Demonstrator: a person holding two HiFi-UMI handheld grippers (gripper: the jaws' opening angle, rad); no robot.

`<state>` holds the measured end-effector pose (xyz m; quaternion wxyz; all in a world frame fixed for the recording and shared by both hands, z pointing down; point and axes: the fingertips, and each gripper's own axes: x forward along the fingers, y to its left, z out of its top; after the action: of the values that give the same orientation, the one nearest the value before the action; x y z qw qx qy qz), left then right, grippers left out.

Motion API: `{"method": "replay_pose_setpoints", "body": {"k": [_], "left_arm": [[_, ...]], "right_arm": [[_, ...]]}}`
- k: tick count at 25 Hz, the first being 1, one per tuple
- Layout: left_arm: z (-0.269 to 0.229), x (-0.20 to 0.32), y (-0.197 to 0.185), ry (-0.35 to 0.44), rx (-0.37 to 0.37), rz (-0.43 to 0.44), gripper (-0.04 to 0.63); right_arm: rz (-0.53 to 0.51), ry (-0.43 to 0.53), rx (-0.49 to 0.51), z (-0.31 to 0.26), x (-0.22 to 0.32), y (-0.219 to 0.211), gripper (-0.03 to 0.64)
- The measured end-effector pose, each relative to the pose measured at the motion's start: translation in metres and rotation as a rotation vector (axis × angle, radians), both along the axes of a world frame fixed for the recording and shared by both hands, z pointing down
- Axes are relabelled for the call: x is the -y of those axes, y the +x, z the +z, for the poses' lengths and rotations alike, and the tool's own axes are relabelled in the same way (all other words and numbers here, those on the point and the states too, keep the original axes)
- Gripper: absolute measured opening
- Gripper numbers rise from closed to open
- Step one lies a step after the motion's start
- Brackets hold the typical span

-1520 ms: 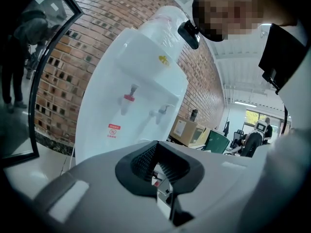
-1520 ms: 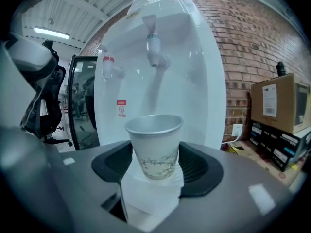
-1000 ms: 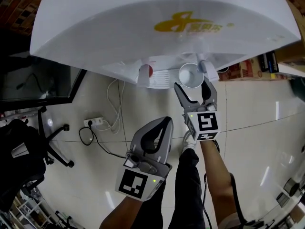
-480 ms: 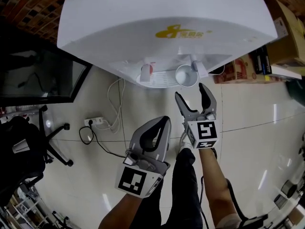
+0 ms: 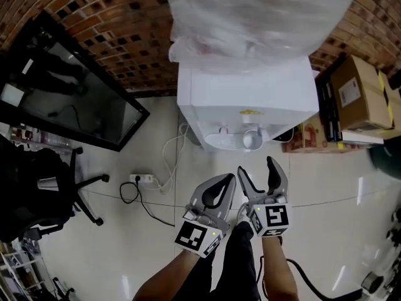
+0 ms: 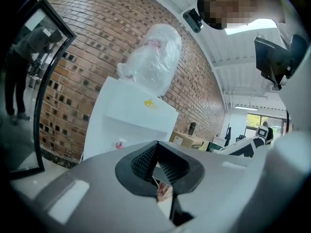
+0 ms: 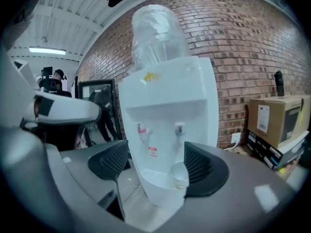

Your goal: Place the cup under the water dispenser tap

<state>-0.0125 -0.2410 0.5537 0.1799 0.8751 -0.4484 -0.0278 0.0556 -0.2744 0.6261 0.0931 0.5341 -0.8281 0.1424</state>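
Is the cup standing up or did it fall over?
Standing up. The cup rests on the water dispenser tray beneath a tap, its open mouth facing up.

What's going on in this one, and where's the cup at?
A person holds a gripper in each hand, standing back from the water dispenser. The cup sits on the dispenser's drip tray, under a tap, and nothing touches it. The right gripper is open and empty, pointed at the cup. The left gripper is shut on nothing. The placing looks done.
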Motion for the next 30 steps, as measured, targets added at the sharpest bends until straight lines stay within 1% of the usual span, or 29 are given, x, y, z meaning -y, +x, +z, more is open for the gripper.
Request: {"method": "replay_pose_setpoints", "body": {"k": [3, 6, 9, 13, 17, 20, 22, 26, 30], "left_arm": [[-0.025, -0.004, -0.005, 0.021, -0.003, 0.014, -0.008], [-0.048, -0.009, -0.015, 0.04, -0.007, 0.022, -0.008], [-0.079, -0.017, -0.022, 0.08, -0.008, 0.035, -0.008], [-0.118, -0.03, -0.034, 0.111, -0.003, 0.043, -0.008], [-0.15, -0.044, -0.043, 0.145, -0.011, 0.044, -0.008], [-0.175, -0.056, -0.049, 0.168, -0.013, 0.038, -0.008], [-0.187, -0.065, -0.052, 0.188, -0.007, 0.043, -0.008], [-0.194, -0.086, -0.05, 0.186, -0.009, 0.064, -0.008], [-0.211, -0.105, -0.041, 0.211, -0.003, 0.112, -0.008]], "right_arm": [[-0.013, 0.027, -0.001, -0.042, -0.006, -0.006, 0.368], [-0.019, 0.046, -0.016, -0.08, -0.015, -0.015, 0.352], [-0.016, 0.076, -0.025, -0.12, -0.033, -0.023, 0.305], [-0.032, 0.103, -0.023, -0.163, -0.057, -0.039, 0.255], [-0.062, 0.124, -0.014, -0.196, -0.075, -0.054, 0.231], [-0.085, 0.145, -0.036, -0.222, -0.091, -0.062, 0.202], [-0.088, 0.169, -0.054, -0.239, -0.1, -0.064, 0.169], [-0.076, 0.193, -0.059, -0.261, -0.122, -0.063, 0.121], [-0.078, 0.212, -0.075, -0.276, -0.136, -0.065, 0.11]]}}
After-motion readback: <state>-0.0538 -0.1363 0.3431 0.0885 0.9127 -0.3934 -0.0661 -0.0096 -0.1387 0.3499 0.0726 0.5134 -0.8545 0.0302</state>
